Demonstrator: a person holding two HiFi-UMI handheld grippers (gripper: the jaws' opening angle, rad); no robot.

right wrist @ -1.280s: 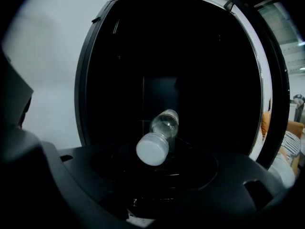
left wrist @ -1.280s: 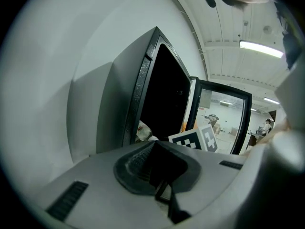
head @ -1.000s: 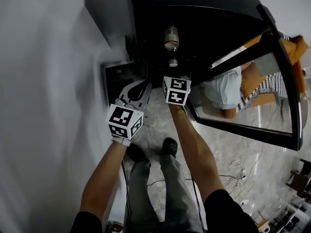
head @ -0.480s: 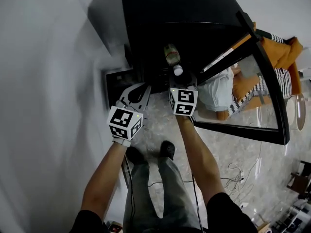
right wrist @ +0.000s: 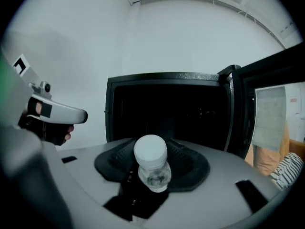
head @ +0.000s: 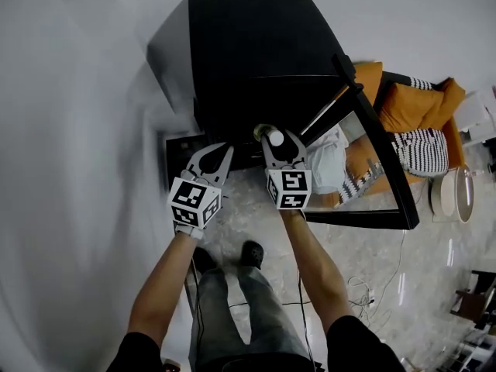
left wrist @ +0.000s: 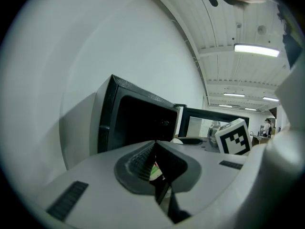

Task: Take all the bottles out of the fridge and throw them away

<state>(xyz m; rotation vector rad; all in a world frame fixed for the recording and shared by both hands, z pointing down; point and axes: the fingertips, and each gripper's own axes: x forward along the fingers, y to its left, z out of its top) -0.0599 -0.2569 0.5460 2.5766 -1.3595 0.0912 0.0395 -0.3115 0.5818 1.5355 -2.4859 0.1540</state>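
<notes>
R tongs (right wrist: 151,149) clamped on clear bottle (right wrist: 155,176) w/ white cap (right wrist: 150,152); L tongs (left wrist: 155,146) pressed together.

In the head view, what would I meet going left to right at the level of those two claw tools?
White wall → left gripper → right gripper, clamped on a bottle → open glass fridge door → round pale object on the floor.

Under you runs a pale, grey-veined stone floor (head: 364,246). A black box-shaped fridge (head: 248,53) stands on it by the white wall, with your two dark shoes (head: 250,253) planted in front of it. Thin dark cables (head: 358,287) trail loose to your right, and an orange upholstered seat (head: 422,99) sits beyond.
</notes>
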